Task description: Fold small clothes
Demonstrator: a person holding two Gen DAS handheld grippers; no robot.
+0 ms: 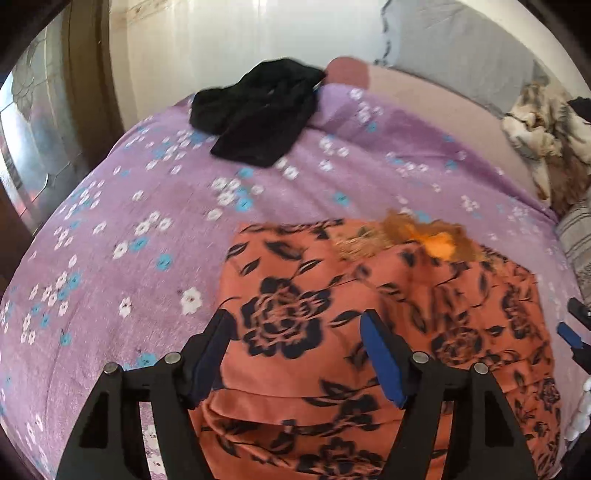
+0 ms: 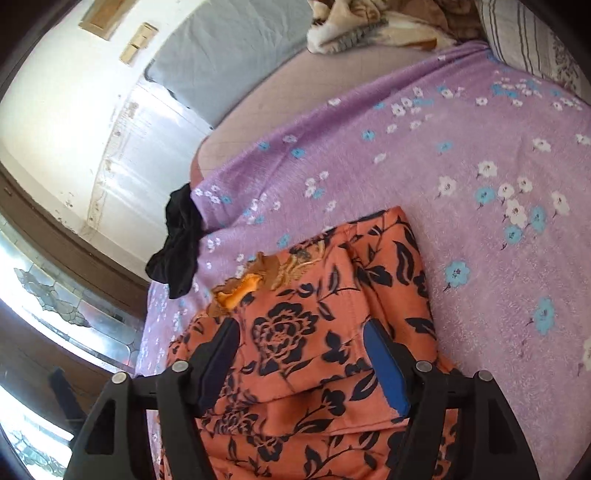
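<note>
Fingers of the left gripper [image 1: 295, 332] and the right gripper [image 2: 303, 339] are hanging apart, gripping nothing, over the orange floral garment [image 1: 369, 332], which is lying partly folded on the purple flowered bedspread [image 1: 110, 240]. Judging by this, squaring remains; the black garment [image 1: 255, 110] is waiting unfolded. Beyond are a pale wall [image 1: 221, 37], grey pillow [image 1: 461, 48] and rumpled blanket [image 1: 546, 140].

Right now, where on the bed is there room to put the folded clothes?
The purple flowered blanket is bare between the orange flowered garment and the black clothes, and bare again on its other side. It's crowded near the striped pillow and the furry blanket.
</note>
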